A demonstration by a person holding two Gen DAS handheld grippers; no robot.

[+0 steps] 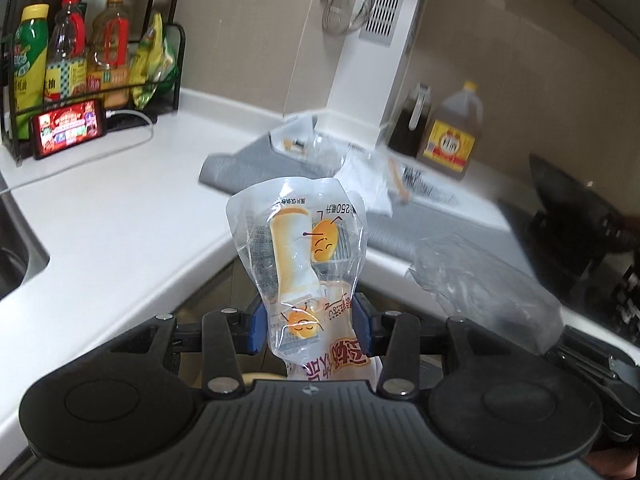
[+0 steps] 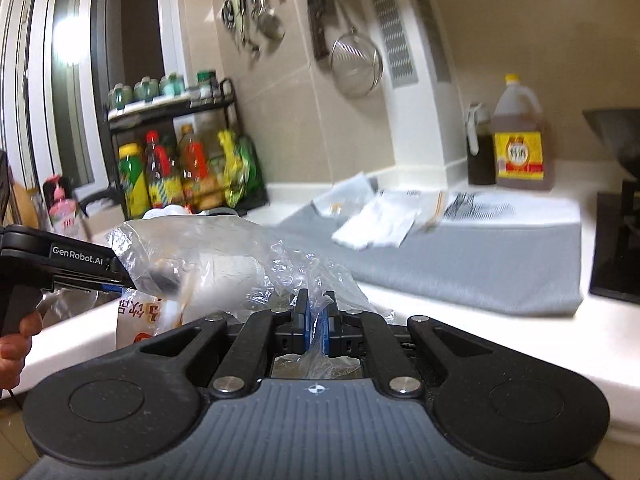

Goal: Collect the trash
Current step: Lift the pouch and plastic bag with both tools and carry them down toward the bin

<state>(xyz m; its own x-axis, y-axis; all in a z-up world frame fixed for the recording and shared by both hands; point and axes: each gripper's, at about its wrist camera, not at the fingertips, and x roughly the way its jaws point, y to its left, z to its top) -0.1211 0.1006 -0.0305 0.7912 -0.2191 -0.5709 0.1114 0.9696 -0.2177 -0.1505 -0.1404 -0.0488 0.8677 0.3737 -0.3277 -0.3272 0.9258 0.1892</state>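
Kitchen, white desk (image 1: pixel 120 216): left hand-held gripper (image 1: pixel 308 326) clamps printed snack wrapper (image 1: pixel 298 248); right hand-held gripper (image 2: pixel 315 318) pinches clear plastic bag (image 2: pixel 224 256)

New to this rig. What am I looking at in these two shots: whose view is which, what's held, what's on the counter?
No robot arm here: a person carries a handheld two-finger gripper in each hand, each with a fisheye camera looking along its fingers.

First picture is the left gripper's view. Its blue pads are shut on a printed snack wrapper, standing upright between them.

Second picture is the right gripper's view. It is pinched shut on a clear plastic bag. The left gripper shows at that picture's left edge, with the person's hand on its handle.

On the white counter lie a grey cloth with more wrappers, two oil jugs, a rack of bottles and a phone.
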